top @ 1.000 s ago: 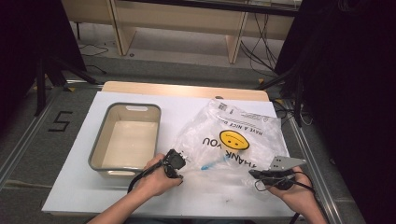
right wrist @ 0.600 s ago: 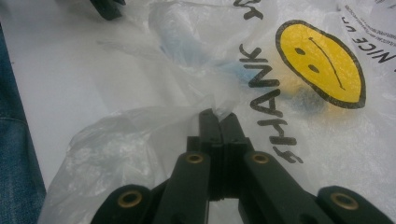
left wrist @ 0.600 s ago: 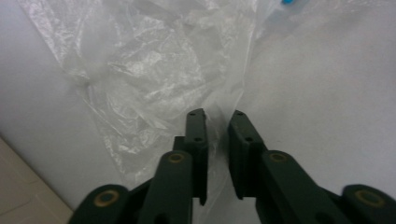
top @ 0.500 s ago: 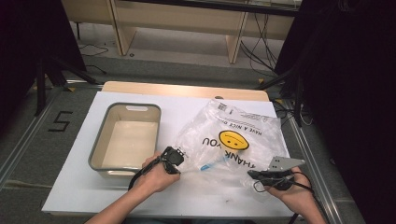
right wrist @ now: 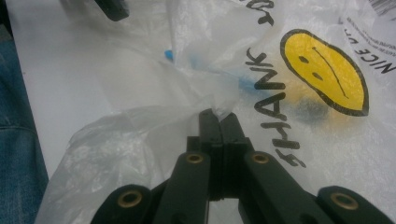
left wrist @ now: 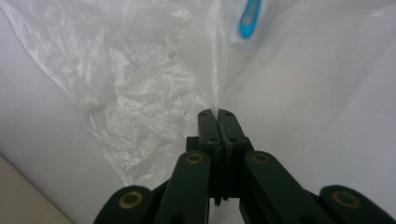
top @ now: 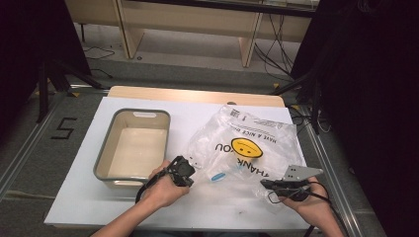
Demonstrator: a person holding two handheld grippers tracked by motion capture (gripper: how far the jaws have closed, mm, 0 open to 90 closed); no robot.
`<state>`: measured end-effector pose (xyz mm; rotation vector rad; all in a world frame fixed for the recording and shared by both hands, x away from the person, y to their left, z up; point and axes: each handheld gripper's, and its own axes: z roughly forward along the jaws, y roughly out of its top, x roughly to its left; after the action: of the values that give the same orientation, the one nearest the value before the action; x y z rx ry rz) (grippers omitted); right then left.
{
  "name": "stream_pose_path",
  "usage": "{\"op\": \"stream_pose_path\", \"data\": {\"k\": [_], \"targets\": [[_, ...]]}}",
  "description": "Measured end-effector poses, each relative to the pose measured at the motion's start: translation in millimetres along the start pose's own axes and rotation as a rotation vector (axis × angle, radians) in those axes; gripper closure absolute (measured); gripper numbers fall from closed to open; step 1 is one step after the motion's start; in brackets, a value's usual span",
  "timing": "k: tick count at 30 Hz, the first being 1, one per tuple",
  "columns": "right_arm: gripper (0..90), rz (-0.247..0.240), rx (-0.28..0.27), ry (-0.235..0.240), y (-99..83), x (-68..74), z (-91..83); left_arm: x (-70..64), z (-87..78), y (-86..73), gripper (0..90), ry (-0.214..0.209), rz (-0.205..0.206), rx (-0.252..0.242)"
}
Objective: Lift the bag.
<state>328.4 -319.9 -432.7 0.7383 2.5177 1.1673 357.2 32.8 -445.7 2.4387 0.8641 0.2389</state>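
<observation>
The person is holding the bag [top: 247, 148] flat on the table [top: 89, 207], right of the tub [top: 133, 148]. The left gripper [left wrist: 217, 113] is pinching the bag's near left edge, jaws closed on the film. The right gripper [right wrist: 218, 115] is clamped on the near right edge. A blue item [top: 218, 176] is lying under the plastic between them. To open the mouth well, both should probably be lifting and parting evenly, pulling gently so the thin film is not tearing or slipping.
</observation>
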Motion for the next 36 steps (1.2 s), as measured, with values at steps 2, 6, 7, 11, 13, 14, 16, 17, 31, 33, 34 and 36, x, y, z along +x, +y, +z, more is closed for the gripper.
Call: {"op": "stream_pose_path", "data": {"k": [2,6,7,11,13,14,16,17,31,33,34,36], "targets": [[90.0,0.003,-0.018,0.000,1.8,0.3,-1.5,-2.4,-9.7,2.6,89.6,0.006,0.019,-0.053],[90.0,0.003,-0.047,-0.008,5.8,0.7,-3.1,-3.3,-23.5,7.5,89.6,0.025,0.044,-0.151],[90.0,0.005,-0.057,-0.013,6.8,0.7,-3.3,-2.8,-25.5,8.0,89.6,0.030,0.055,-0.177],[90.0,0.007,-0.084,-0.022,8.9,-0.1,-4.1,-1.0,-28.2,7.9,89.6,0.049,0.066,-0.224],[90.0,0.012,-0.086,-0.022,9.4,-0.2,-4.6,-0.6,-29.3,8.0,89.6,0.057,0.071,-0.240],[90.0,0.012,-0.092,-0.026,9.6,-0.4,-4.7,-1.0,-30.2,8.3,89.6,0.059,0.068,-0.251],[90.0,0.014,-0.098,-0.028,9.9,-0.9,-5.1,-1.6,-31.2,9.1,89.6,0.055,0.074,-0.248],[90.0,0.015,-0.100,-0.030,10.0,-1.1,-5.7,-2.1,-30.7,9.2,89.6,0.050,0.072,-0.247],[90.0,0.043,-0.072,-0.054,-1.4,-12.7,-14.6,-10.9,-13.7,5.4,42.2,0.098,0.157,-0.103],[90.0,0.046,-0.069,-0.060,-2.6,-14.2,-16.1,-10.2,-12.3,4.4,37.4,0.106,0.154,-0.099],[90.0,0.046,-0.068,-0.063,-3.5,-15.2,-16.8,-9.5,-11.6,3.8,35.1,0.104,0.153,-0.095],[90.0,0.054,-0.067,-0.070,-5.6,-17.1,-18.3,-8.7,-10.0,2.4,33.7,0.097,0.155,-0.069]]}}
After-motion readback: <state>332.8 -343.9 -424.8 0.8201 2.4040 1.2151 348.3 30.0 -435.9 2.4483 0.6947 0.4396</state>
